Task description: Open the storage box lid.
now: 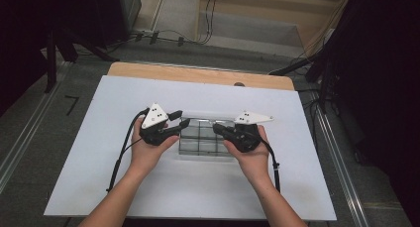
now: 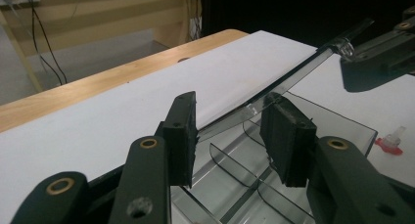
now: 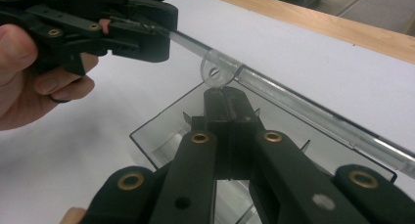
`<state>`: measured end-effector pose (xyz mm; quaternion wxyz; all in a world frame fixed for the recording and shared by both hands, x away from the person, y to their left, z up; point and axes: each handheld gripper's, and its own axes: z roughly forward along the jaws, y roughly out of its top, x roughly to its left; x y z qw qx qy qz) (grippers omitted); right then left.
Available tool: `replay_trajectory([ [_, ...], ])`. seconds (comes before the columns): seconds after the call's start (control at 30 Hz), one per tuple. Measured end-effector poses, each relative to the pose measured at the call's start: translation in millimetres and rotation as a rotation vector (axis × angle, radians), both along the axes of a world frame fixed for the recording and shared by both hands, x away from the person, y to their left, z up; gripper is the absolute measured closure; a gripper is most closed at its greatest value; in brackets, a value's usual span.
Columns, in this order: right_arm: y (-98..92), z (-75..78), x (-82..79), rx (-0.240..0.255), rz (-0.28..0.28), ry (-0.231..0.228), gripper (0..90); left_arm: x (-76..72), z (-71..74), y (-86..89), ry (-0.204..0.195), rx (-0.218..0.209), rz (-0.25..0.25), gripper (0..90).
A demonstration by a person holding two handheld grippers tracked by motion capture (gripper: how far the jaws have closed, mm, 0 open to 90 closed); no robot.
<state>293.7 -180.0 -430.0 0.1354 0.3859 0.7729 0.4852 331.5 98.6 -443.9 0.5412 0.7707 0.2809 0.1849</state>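
Seen from above: a clear plastic box, split by thin dividers into small square cells, lying at the middle of a white sheet that covers a wooden table. Held from each end by a hand with a black gripper, left gripper at the box's left edge, right gripper at its right.

From the left gripper view: a thin transparent lid raised at a slant over the open cells, its near edge running between two ribbed black jaws. Jaws partly open; lid edge against the right pad, a gap at the left pad, so a firm hold cannot be told. Beyond the box, a small red and clear piece on the sheet.

From the right gripper view: jaws closed tight together on a round clear tab at the lid's rim, glossy walls of the box below.
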Motion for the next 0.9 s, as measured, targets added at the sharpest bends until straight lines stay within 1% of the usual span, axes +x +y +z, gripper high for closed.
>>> replay_trajectory([
  [0.1, -7.8, 0.8, -3.6, 0.007, 0.019, -0.011, 79.6, 2.3, 0.4, 1.7, 0.007, -0.013, 0.004, 59.3],
  [0.13, -15.4, 1.1, -7.4, -0.002, 0.014, -0.029, 75.9, 2.8, 0.6, 1.7, 0.005, -0.011, 0.005, 60.1],
  [0.17, -15.4, 1.1, -7.4, -0.002, 0.014, -0.029, 75.9, 2.8, 0.9, 1.4, 0.004, -0.008, 0.006, 60.1],
  [0.2, -20.0, 1.3, -9.4, -0.011, 0.005, -0.039, 74.4, 2.9, 1.1, 0.9, 0.001, -0.006, 0.006, 60.1],
  [0.23, -30.8, 0.8, -12.3, 0.002, 0.005, -0.049, 70.5, 3.2, 1.2, 0.5, -0.002, -0.003, 0.006, 60.1],
  [0.27, -36.2, 0.3, -13.3, 0.009, 0.005, -0.052, 68.6, 3.6, 1.4, 0.4, -0.004, -0.003, 0.005, 60.1],
  [0.3, -36.2, 0.3, -13.3, 0.009, 0.005, -0.052, 68.6, 4.1, 1.6, 0.5, -0.005, -0.003, 0.005, 60.1],
  [0.33, -46.5, -0.7, -15.7, 0.006, 0.003, -0.061, 64.2, 4.6, 1.7, 0.6, -0.006, -0.003, 0.005, 60.6],
  [0.37, -46.5, -0.7, -15.7, 0.006, 0.003, -0.061, 64.2, 5.0, 1.9, 0.7, -0.007, -0.002, 0.004, 60.6],
  [0.4, -51.4, -1.3, -16.8, 0.001, 0.001, -0.067, 62.4, 5.5, 2.1, 0.5, -0.009, -0.004, 0.005, 60.7],
  [0.43, -56.3, -1.7, -17.9, 0.003, -0.006, -0.069, 60.1, 5.7, 2.3, 0.2, -0.009, -0.005, 0.006, 61.0],
  [0.47, -66.4, -2.6, -18.7, 0.009, -0.030, -0.074, 54.4, 6.1, 2.9, 0.1, -0.012, 0.000, 0.005, 61.6],
  [0.5, -71.0, -3.0, -18.3, 0.010, -0.052, -0.080, 50.3, 6.5, 3.2, -0.3, -0.015, -0.001, 0.006, 62.0],
  [0.53, -71.0, -3.0, -18.3, 0.010, -0.052, -0.080, 50.3, 7.2, 3.7, -0.2, -0.017, -0.001, 0.005, 62.0],
  [0.57, -79.2, -3.1, -16.0, 0.028, -0.094, -0.072, 40.0, 8.5, 4.8, 0.0, -0.017, -0.002, 0.004, 62.8],
  [0.6, -81.0, -3.0, -14.7, 0.031, -0.102, -0.068, 35.1, 8.5, 4.8, 0.0, -0.017, -0.002, 0.004, 63.0],
  [0.63, -81.0, -3.0, -14.7, 0.031, -0.102, -0.068, 35.1, 9.1, 5.3, 0.1, -0.018, -0.001, 0.003, 63.0],
  [0.7, -84.2, -3.3, -10.8, 0.031, -0.112, -0.064, 25.6, 10.4, 6.1, 0.2, -0.017, -0.002, 0.001, 63.4],
  [0.73, -85.4, -3.3, -7.3, 0.038, -0.108, -0.054, 22.9, 10.8, 6.6, 0.3, -0.015, -0.004, 0.000, 63.5],
  [0.77, -85.5, -3.3, -5.3, 0.039, -0.106, -0.063, 19.4, 11.2, 6.9, 0.4, -0.014, -0.006, 0.000, 63.5],
  [0.83, -85.2, -3.1, -3.9, 0.043, -0.104, -0.060, 17.9, 12.3, 7.3, 0.5, -0.010, -0.013, 0.000, 63.5],
  [0.9, -84.5, -3.5, 0.6, 0.051, -0.096, -0.069, 10.5, 13.6, 7.7, 1.1, -0.005, -0.022, -0.003, 63.5],
])
